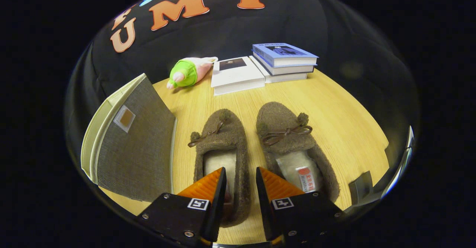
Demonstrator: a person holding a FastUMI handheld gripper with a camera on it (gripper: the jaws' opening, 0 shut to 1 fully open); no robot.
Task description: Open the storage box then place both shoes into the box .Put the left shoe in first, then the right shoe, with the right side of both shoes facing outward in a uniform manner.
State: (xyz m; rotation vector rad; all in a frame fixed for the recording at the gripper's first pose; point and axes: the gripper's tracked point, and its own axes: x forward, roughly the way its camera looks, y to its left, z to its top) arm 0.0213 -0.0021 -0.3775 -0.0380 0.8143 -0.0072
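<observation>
Two brown fuzzy shoes with bows lie side by side on the wooden table (334,121), toes pointing away from me. My gripper (241,170) is open and straddles the inner side wall of the left-hand shoe (223,136). One finger is over that shoe's opening, the other in the gap between the shoes. Small gaps show on both sides of the wall. The right-hand shoe (286,136) lies just beyond the right finger. The storage box (137,151), grey fabric with a cream rim and a small label patch, stands left of the shoes, its grey face turned toward them.
At the back of the table lie a green and pink plush toy (187,72), a white book (236,75) and a stack of books with a blue one on top (284,56). A dark grey object (360,188) sits at the table's right edge.
</observation>
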